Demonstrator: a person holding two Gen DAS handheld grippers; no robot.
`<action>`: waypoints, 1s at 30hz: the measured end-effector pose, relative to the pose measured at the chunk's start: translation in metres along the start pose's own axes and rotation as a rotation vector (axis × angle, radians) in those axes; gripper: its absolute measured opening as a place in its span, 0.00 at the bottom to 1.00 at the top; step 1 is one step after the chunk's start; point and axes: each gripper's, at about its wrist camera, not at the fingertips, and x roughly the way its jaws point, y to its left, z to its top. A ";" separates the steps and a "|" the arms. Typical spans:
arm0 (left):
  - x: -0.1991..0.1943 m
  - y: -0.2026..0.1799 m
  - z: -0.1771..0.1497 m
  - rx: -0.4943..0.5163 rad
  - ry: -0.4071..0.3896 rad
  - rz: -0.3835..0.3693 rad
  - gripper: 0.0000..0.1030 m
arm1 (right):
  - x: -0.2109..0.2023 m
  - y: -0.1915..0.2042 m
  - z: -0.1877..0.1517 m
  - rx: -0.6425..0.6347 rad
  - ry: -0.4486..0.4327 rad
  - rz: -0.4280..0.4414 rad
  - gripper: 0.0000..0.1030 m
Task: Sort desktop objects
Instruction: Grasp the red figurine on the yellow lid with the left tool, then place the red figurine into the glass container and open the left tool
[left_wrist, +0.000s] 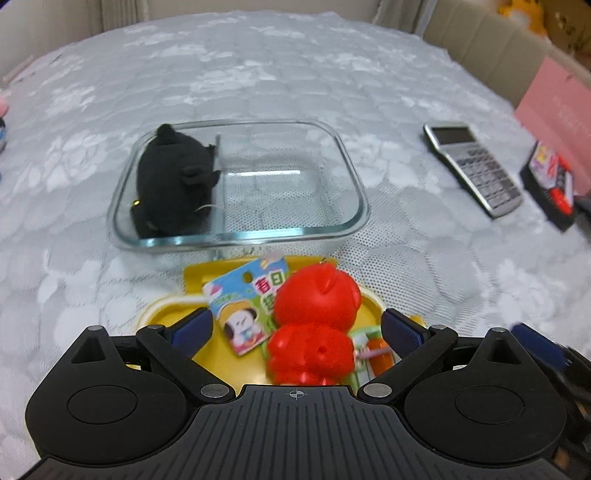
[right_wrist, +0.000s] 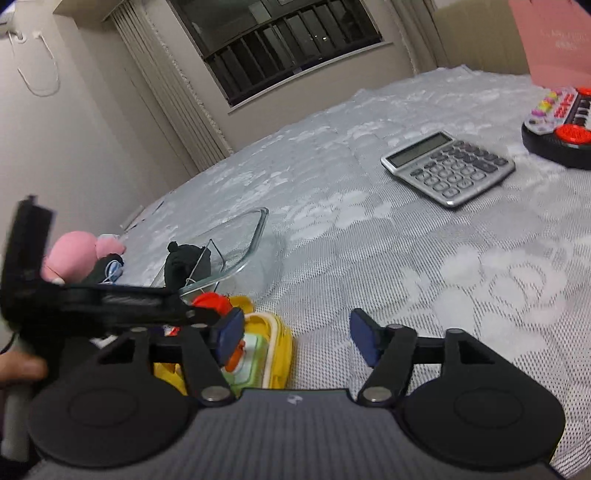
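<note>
Left gripper (left_wrist: 295, 325) hovering wide over a yellow tray (left_wrist: 192, 275), blue pads (left_wrist: 192, 326) parted to either side and pressing on nothing. Between those pads, a red toy (left_wrist: 314, 321) lying in the tray, two rounded lumps one behind the other, with an illustrated card tag (left_wrist: 243, 302) just beside it on the left. Touching nothing, as far as the left wrist view lets on.

Just beyond the tray, a clear glass dish (left_wrist: 354, 181) on the lace tablecloth (left_wrist: 258, 66), split by a divider. Black plush toy (left_wrist: 173, 184) filling the left compartment; right compartment showing only glass. Off to the right, well apart from the dish, a silver calculator (left_wrist: 476, 166), and past it a black toy keyboard (left_wrist: 550, 184) with red buttons, blurred at the frame edge. Pink box (left_wrist: 557, 110) standing behind that.

Over to the right wrist view: right gripper (right_wrist: 295, 336) wide too, nothing between the pads, bare tablecloth (right_wrist: 443, 258) under the gap. Left pad (right_wrist: 231, 332) sitting just over the rim of the yellow tray (right_wrist: 280, 336), something green and orange inside, possibly packaging, too smeared to call. Left gripper's black frame (right_wrist: 92, 299) crossing the left of the picture, red toy (right_wrist: 212, 301) peeking out behind it. Glass dish (right_wrist: 258, 229) beyond, black plush (right_wrist: 181, 262) inside, a pink plush (right_wrist: 70, 254) further left on the cloth. Calculator (right_wrist: 448, 168) and toy keyboard (right_wrist: 561, 129) up at the right. Fingertip of a hand (right_wrist: 18, 369) at the left edge.
</note>
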 end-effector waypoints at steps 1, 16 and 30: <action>0.002 -0.002 -0.001 0.002 -0.001 0.001 0.97 | -0.001 -0.002 -0.002 0.002 -0.001 0.007 0.69; -0.055 0.013 0.016 -0.051 -0.101 -0.116 0.49 | 0.008 -0.027 -0.018 0.117 0.035 0.099 0.69; 0.025 0.002 0.106 0.055 -0.054 0.104 0.49 | 0.007 -0.013 -0.022 0.087 0.029 0.147 0.74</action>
